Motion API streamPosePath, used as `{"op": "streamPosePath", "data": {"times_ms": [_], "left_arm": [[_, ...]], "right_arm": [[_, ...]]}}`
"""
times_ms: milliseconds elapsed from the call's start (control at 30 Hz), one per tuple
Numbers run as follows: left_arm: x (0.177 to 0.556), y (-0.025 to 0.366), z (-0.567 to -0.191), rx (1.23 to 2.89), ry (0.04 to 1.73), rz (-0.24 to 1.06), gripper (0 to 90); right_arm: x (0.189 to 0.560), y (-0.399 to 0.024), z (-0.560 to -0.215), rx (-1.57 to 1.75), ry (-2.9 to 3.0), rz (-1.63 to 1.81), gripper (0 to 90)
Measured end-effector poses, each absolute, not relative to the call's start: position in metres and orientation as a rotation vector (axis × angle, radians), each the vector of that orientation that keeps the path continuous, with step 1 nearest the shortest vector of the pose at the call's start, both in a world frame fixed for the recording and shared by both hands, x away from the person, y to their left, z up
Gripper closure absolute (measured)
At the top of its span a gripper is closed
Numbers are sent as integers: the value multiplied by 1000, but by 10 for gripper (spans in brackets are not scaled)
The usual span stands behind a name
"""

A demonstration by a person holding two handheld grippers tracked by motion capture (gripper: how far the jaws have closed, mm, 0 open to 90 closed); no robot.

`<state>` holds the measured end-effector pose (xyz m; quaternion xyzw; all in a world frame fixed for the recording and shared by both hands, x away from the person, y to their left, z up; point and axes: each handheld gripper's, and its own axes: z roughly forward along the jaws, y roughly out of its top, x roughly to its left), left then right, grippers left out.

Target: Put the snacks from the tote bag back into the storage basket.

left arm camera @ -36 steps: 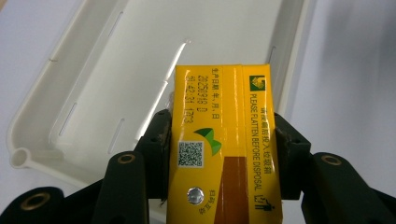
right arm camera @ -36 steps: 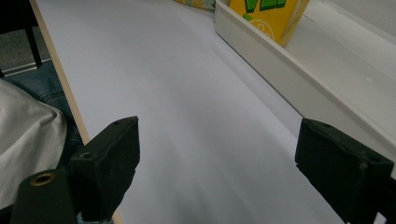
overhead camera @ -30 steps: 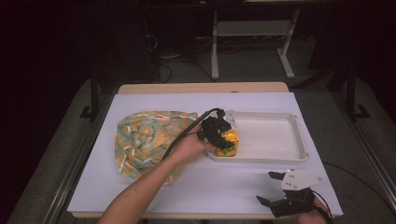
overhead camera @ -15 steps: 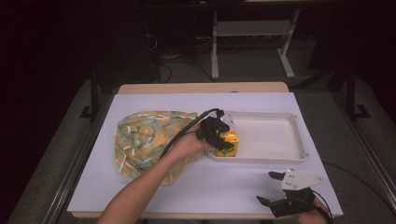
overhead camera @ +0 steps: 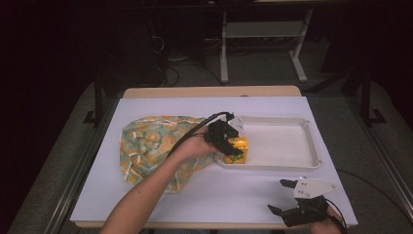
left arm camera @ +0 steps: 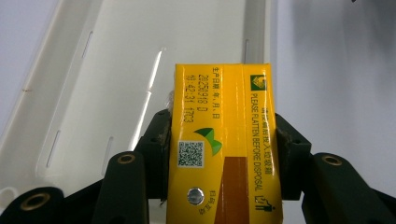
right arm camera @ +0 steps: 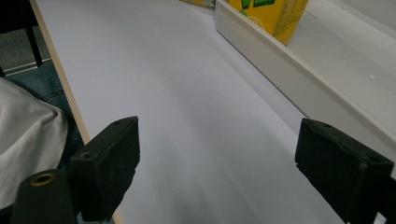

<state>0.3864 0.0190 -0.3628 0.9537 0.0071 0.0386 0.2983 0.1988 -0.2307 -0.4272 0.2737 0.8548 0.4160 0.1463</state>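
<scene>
Carton: a yellow carton [left arm camera: 224,144] with a QR code and black print is sitting pinched between the left gripper [overhead camera: 229,141] pads, over the near-left corner of the white tray [overhead camera: 292,163].
Tray room: bare floor is stretching beyond the fingertips.
Right gripper [overhead camera: 292,207]: it is hovering spread wide over the white sheet [right arm camera: 187,116], tray wall just right.

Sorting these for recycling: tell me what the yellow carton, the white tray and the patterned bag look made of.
Yellow carton: likely coated paperboard; glossy print, folded seam, foil straw-hole seal, "flatten before disposal" note.
White tray: seemingly moulded plastic; smooth, slightly shiny, with slotted walls.
Patterned bag: probably soft fabric or thin film, since it lies crumpled; which one is unclear.
</scene>
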Motion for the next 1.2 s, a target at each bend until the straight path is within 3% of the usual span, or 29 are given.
{"op": "streamPosePath", "data": {"times_ms": [1200], "left_arm": [[387,19,-363,2541,-9,97,495]], "right_arm": [[199,-233,-428,796,2453,1190,135]]}}
